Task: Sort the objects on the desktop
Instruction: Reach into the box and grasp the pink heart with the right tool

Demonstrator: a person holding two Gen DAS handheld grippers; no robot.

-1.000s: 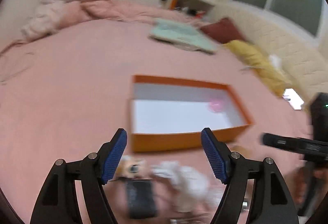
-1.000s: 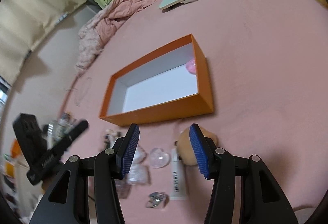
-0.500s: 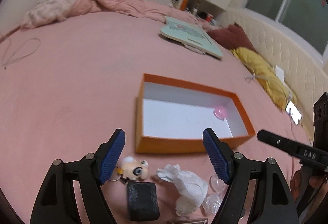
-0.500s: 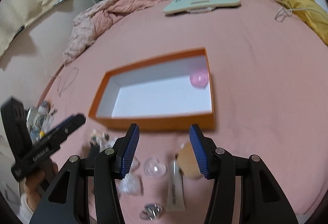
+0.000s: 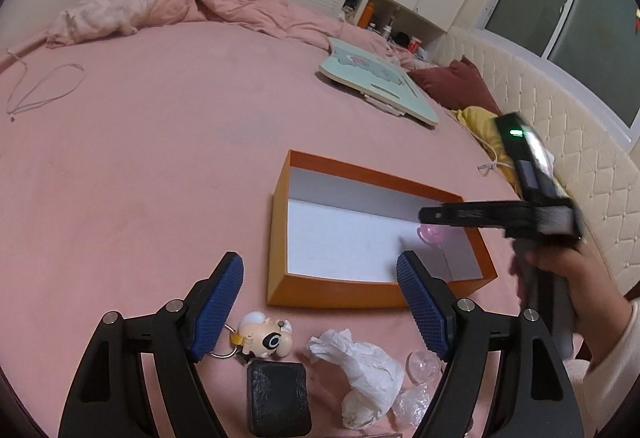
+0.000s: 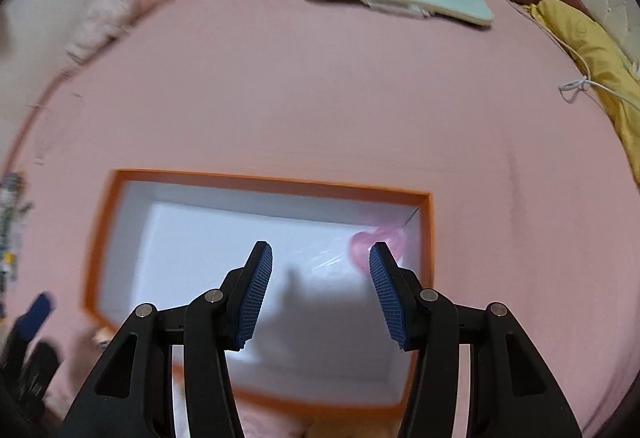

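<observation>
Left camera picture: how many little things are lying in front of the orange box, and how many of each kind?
Toy keychain figure: 1
Black pouch: 1
Crumpled white tissue: 1
Clear round piece: 1
Crinkled clear wrapper: 1
Total: 5

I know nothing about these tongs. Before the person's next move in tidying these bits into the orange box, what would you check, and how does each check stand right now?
1. Left tongs open and empty: ok, blue pads spread wide.
2. Right tongs open and empty: ok, nothing between the pads.
3. Orange box has room: ok, only a pink heart-shaped piece lies in its far right corner.
4. Items still waiting in front of the box: not ok, the cartoon keychain figure, black pad, crumpled tissue and clear heart-shaped piece remain outside.
5. Right view sharp enough to aim: not ok, it is motion-blurred.
6. Which item goes next: cannot tell.
</observation>
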